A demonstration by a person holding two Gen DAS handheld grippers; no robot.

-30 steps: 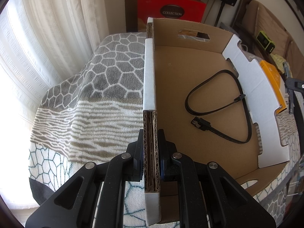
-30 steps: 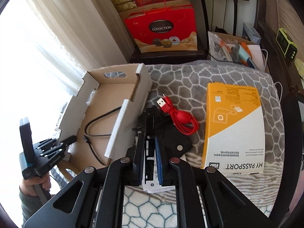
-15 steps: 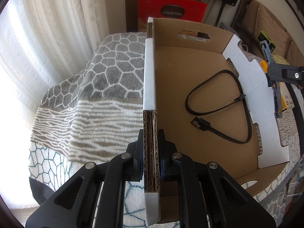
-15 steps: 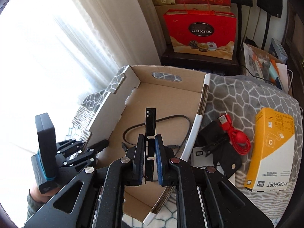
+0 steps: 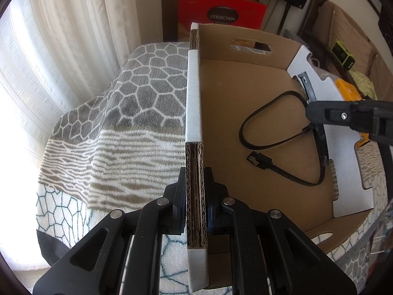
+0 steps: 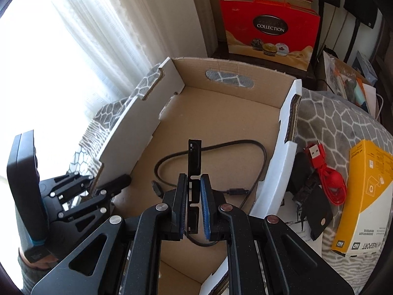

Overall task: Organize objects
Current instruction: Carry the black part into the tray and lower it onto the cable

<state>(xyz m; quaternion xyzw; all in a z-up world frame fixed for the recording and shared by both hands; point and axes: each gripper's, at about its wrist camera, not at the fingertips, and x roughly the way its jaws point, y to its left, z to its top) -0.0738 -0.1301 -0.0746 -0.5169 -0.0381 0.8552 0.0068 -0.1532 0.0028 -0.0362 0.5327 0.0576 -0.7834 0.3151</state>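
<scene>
An open cardboard box [image 6: 221, 113] lies on a patterned blanket, with a black cable [image 6: 211, 147] coiled on its floor. My left gripper [image 5: 195, 194] is shut on the box's left wall [image 5: 194, 98]. My right gripper [image 6: 192, 196] is shut on a thin black plastic bracket [image 6: 194, 157] and holds it upright over the box floor above the cable. In the left wrist view the right gripper [image 5: 316, 115] reaches in from the right with the bracket [image 5: 309, 88].
To the right of the box on the blanket [image 6: 331, 113] lie a red USB cable [image 6: 326, 172], a black pouch [image 6: 316, 211] and a yellow WD box [image 6: 363, 196]. A red gift bag [image 6: 270, 27] stands behind. White curtains [image 5: 61, 36] hang at the left.
My right gripper has carried the black bracket from beside the box to over the box floor and lowered it. My left gripper has stayed shut on the wall.
</scene>
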